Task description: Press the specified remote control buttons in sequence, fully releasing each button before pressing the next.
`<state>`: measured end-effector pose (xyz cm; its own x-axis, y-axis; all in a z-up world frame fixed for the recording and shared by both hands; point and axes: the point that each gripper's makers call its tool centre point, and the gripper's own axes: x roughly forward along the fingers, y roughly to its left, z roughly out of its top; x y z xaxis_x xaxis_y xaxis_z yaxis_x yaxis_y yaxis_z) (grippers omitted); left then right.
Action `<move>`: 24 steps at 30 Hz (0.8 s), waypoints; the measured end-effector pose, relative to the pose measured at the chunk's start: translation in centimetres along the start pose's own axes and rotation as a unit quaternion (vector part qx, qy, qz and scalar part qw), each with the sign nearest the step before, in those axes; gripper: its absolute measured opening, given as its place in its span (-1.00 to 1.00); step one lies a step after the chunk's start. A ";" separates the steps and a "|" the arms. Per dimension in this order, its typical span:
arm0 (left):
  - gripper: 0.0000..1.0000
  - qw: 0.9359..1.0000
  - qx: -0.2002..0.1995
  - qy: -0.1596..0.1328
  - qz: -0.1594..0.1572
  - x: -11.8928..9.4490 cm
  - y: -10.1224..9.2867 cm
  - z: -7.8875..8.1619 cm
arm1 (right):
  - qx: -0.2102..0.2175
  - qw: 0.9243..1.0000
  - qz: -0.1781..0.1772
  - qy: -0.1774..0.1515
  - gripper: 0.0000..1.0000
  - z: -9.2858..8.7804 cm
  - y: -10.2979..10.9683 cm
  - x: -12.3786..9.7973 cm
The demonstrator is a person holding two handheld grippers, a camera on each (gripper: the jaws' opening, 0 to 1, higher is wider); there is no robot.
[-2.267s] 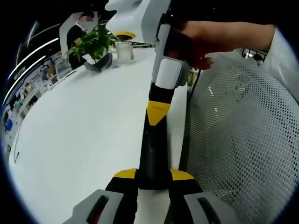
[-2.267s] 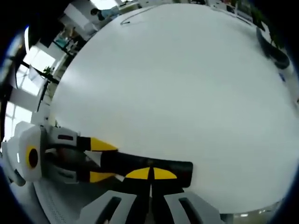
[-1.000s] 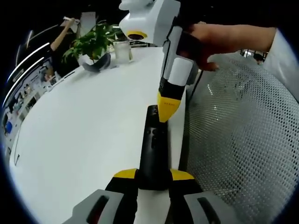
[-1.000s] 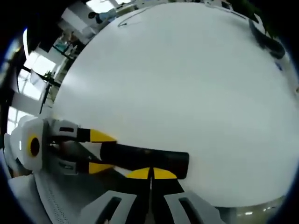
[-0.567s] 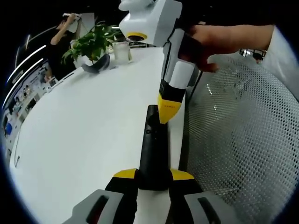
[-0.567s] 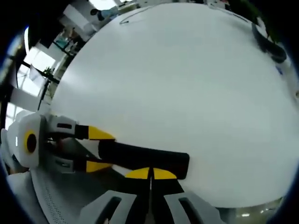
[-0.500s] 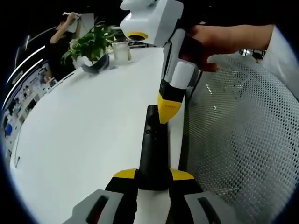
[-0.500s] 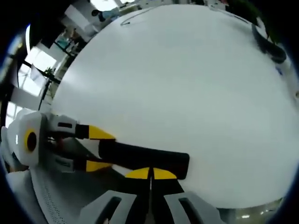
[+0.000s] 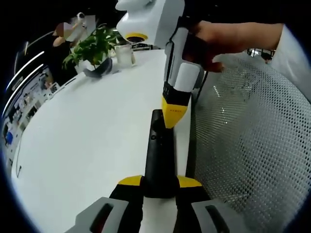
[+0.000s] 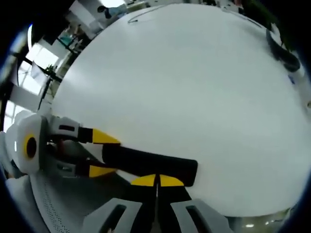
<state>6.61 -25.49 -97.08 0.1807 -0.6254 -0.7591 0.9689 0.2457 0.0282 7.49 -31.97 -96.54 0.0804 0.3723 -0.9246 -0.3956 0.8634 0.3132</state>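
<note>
The left hand-held gripper is clamped on the near end of the black remote control, which lies along the white tabletop near its edge. The right hand-held gripper, its 2 yellow tips pressed together on nothing, meets the remote's far end. A potted plant and a glass stand well apart.

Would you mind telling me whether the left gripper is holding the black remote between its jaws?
Yes, in the left gripper view the left gripper has its yellow-tipped jaws closed on the near end of the remote.
</note>
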 end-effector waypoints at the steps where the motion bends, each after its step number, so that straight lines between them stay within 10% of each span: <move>1: -0.52 1.000 -0.001 0.000 0.000 0.0 0.0 0.0 | 0.001 1.000 0.000 0.000 -1.00 0.0 0.0 0.0; 24: -0.51 1.000 -0.019 -0.001 -0.003 0.0 0.1 0.0 | 0.020 1.000 0.003 -0.002 -1.00 1.2 -0.2 0.4</move>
<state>6.66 -25.45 -97.11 0.1746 -0.6286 -0.7579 0.9629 0.2700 -0.0021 8.66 -31.59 -96.68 0.0818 0.3789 -0.9218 -0.3594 0.8739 0.3273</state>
